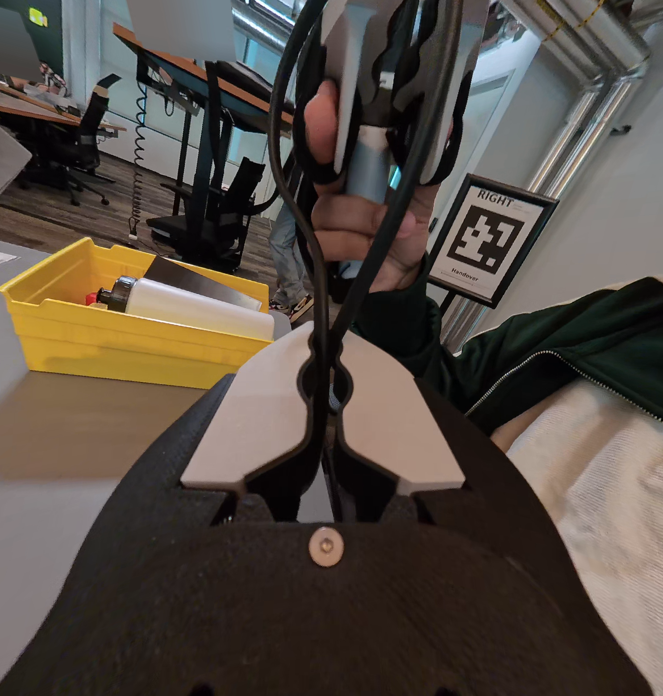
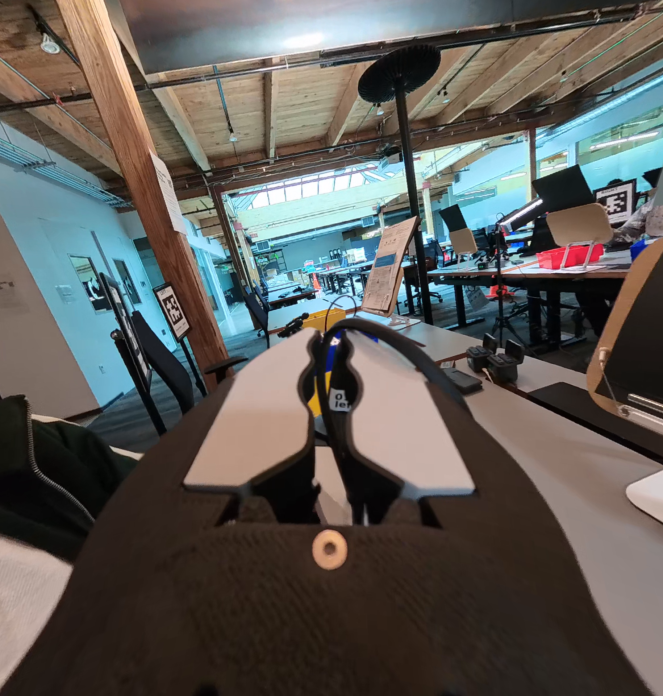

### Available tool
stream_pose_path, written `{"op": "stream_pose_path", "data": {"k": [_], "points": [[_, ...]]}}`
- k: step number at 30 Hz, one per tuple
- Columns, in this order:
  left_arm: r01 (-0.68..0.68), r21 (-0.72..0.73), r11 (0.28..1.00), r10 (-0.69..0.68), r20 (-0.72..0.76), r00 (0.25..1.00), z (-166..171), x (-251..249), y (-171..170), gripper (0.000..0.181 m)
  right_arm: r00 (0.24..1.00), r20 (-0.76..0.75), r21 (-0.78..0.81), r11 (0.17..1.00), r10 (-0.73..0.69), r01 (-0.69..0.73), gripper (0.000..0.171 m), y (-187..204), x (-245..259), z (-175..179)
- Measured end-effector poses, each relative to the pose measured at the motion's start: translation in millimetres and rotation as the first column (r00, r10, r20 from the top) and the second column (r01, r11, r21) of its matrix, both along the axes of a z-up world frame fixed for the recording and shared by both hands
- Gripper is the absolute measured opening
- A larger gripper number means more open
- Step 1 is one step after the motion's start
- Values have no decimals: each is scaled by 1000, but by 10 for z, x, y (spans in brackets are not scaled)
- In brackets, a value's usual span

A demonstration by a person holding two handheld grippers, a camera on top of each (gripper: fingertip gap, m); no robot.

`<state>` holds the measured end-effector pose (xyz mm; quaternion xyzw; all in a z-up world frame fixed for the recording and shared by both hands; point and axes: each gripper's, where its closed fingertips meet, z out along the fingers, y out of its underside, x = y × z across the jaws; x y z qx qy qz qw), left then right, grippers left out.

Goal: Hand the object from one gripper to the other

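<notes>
Both the left gripper (image 1: 324,361) and the right gripper (image 2: 328,361) pinch the black cable (image 1: 281,158) at frame centre, so it cannot drop mid-handover.

Two grippers are seen: the left gripper (image 1: 324,361) and the right gripper (image 2: 328,361); one black cable (image 1: 285,188) is counted; one yellow bin (image 1: 96,339); one white bottle (image 1: 194,305).
</notes>
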<state>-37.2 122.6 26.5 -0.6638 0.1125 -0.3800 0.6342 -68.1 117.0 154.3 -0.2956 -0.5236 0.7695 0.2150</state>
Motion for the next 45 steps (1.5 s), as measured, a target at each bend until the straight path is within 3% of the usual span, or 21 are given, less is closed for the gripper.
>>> {"op": "stream_pose_path", "data": {"k": [4,8,14,19,25,29,38,41,45], "points": [[-49,11,999,49,67,997,77,-203,-39,0,998,63,-51,998,29,-26,51,32,-94,-93],[-146,55,988,137,144,980,242,-589,-180,0,989,142,-45,998,52,-46,57,35,-204,-278],[-330,149,932,294,219,930,559,-1230,-598,0,961,275,74,997,13,-35,53,31,-443,-739],[-421,205,883,369,249,895,749,-1511,-903,0,968,239,167,985,-81,41,42,20,-605,-900],[-404,221,888,344,266,901,843,-1487,-984,0,986,66,401,909,-154,115,33,-311,-661,-1017],[-334,203,920,274,276,921,842,-1312,-894,0,996,3,518,852,-91,76,33,-626,-607,-1129],[-173,186,967,110,308,945,829,-866,-673,0,972,184,355,912,148,-206,38,-913,-486,-1293],[-161,181,970,100,305,947,809,-813,-634,0,953,235,311,915,189,-258,33,-937,-473,-1349],[-162,178,971,101,310,945,793,-812,-617,0,940,265,287,914,214,-288,12,-957,-465,-1390]]}}
